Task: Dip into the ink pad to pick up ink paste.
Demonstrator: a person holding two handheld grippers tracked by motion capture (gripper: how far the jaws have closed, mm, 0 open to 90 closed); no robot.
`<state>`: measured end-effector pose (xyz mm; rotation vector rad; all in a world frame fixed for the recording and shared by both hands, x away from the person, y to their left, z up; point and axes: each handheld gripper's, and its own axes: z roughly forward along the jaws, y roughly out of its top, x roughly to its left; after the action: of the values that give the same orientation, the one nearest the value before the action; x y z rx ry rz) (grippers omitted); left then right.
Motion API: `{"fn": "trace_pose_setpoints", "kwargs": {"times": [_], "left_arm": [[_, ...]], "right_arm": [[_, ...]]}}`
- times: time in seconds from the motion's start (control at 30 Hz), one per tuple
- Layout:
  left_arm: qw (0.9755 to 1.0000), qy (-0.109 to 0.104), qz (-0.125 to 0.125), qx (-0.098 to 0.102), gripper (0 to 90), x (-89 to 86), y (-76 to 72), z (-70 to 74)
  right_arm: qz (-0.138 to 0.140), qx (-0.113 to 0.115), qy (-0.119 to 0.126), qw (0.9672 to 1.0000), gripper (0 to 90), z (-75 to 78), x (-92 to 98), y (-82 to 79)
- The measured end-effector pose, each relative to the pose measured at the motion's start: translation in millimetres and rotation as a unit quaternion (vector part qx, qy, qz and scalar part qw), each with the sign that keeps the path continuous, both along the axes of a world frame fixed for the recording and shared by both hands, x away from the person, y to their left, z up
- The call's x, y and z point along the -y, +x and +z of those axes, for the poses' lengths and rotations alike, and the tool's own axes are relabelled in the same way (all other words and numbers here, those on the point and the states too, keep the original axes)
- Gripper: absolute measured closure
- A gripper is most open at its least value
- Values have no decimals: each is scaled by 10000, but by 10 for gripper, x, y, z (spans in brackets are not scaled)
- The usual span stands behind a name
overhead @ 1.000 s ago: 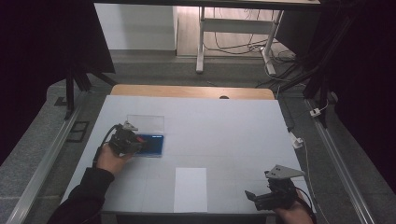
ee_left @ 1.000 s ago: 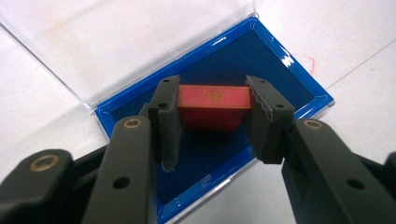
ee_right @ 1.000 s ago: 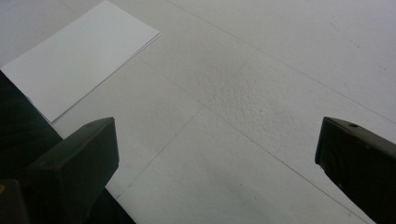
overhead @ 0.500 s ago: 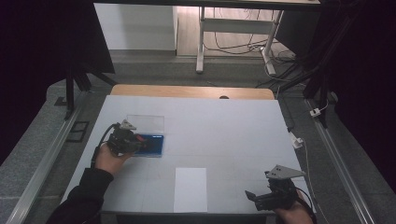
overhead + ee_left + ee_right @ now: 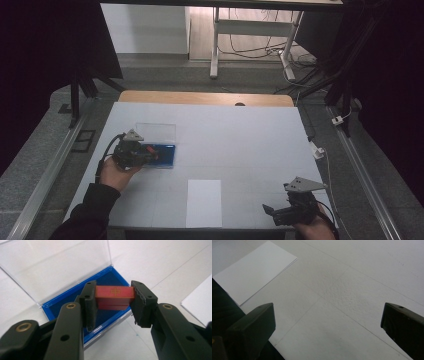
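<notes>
Left gripper (image 5: 113, 303) clamps red block (image 5: 114, 297) above open blue case (image 5: 62, 302) (clear lid laid back). Right gripper (image 5: 328, 322) gapes wide, holding nothing, near white sheet (image 5: 253, 271).

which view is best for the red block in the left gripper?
Left gripper view: the red block fills the gap between the left gripper pads, gold mark on top, above the open blue case. The high view gives just a small red speck at that gripper. The right gripper view faces table and white paper.
</notes>
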<state>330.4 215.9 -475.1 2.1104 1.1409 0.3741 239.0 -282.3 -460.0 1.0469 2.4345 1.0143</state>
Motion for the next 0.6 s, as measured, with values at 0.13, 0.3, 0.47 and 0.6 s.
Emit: {"fn": "trace_pose_setpoints", "kwargs": {"times": [0.13,0.3,0.47,0.6], "left_arm": [[9999,-99,-87,44,581,20,-35,28],[9996,-191,-196,64,581,52,-87,61],[9993,-239,-273,73,581,85,-143,81],[9990,-293,-330,75,581,106,-181,97]], "right_arm": [[2,1,0,10000,1,0,0,0],[-5,-1,20,10000,1,0,5,0],[0,-1,21,10000,1,0,4,-1],[-3,-4,24,10000,1,0,5,0]]}}
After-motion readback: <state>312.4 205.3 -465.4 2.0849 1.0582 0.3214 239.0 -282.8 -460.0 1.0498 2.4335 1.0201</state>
